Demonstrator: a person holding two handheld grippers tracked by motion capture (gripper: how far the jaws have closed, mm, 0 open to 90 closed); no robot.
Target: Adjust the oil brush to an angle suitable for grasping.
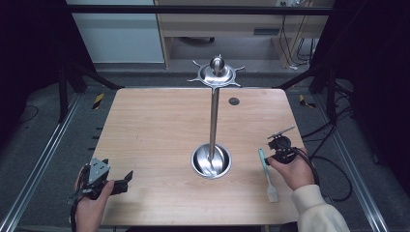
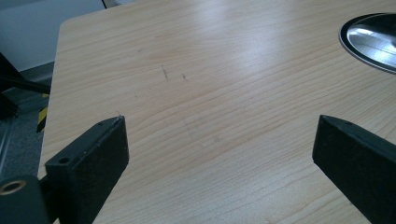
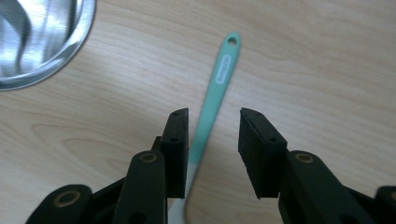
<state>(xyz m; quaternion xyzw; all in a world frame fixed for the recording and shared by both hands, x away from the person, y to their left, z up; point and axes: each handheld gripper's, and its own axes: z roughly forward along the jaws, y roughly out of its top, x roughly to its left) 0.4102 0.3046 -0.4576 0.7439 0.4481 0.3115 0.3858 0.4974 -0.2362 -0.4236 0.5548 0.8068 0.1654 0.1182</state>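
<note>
lab | black frame rig [image 1: 77, 72] | floor cables [image 1: 333, 164] | wooden table [image 1: 154, 125]

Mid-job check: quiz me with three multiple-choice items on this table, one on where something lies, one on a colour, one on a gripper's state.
1. Where does the spatula lie relative to the steel stand's round base?
A. on the person's right of it
B. on the person's left of it
C. inside it

2. What colour is the spatula's handle?
A. red
B. mint green
C. black

3. How are the left gripper's fingers?
A. shut on the spatula
C. shut on nothing
B. wide open over bare wood

Answers:
1 A: the mint-green-handled spatula lies flat right of the round steel base, by the right gripper.
2 B: the handle shows mint green between the right gripper's fingers.
3 B: the left gripper has its fingers far apart above the wooden table.
</note>
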